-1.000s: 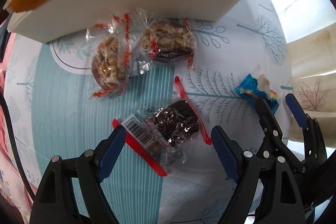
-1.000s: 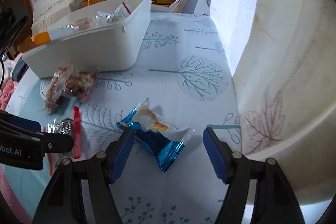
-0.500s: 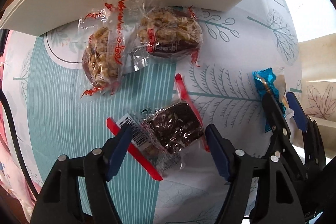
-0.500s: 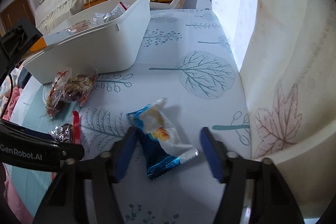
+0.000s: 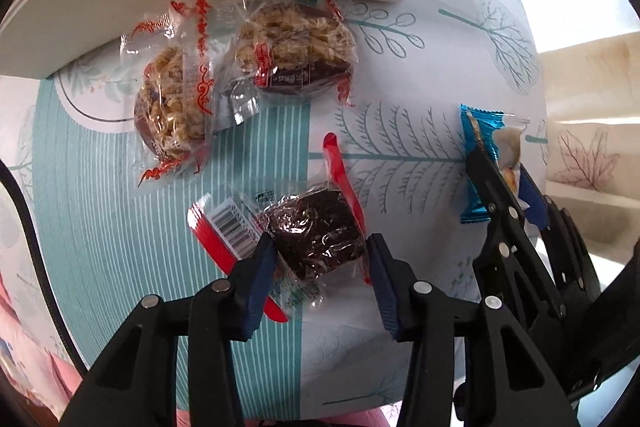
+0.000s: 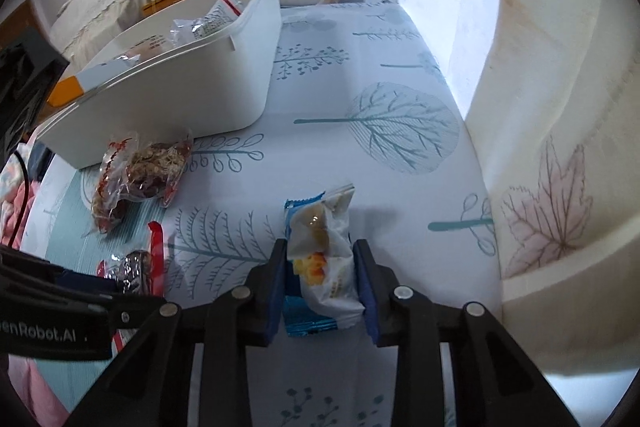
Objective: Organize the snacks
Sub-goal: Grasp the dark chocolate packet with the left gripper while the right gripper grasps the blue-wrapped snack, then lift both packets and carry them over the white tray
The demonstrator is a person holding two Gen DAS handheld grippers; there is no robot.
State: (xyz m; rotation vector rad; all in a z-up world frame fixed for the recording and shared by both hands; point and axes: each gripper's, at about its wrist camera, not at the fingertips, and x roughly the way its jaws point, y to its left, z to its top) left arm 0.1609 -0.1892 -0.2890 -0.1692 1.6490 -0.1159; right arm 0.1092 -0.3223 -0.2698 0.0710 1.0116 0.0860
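Left hand-held gripper (image 5: 320, 259) closing around dark snack (image 5: 316, 231), contact unclear; right hand-held gripper (image 6: 320, 275) clamped on blue packet (image 6: 320, 259), lower end hidden.

Your left gripper (image 5: 320, 259) and right gripper (image 6: 320, 283) had black plastic arms, blue finger pads and silver screws; one carried white "GenRobot.AI" lettering.

Glossy clear plastic wraps the dark snack (image 5: 316, 239); the white bin (image 6: 192, 95) looks smooth, matt plastic.
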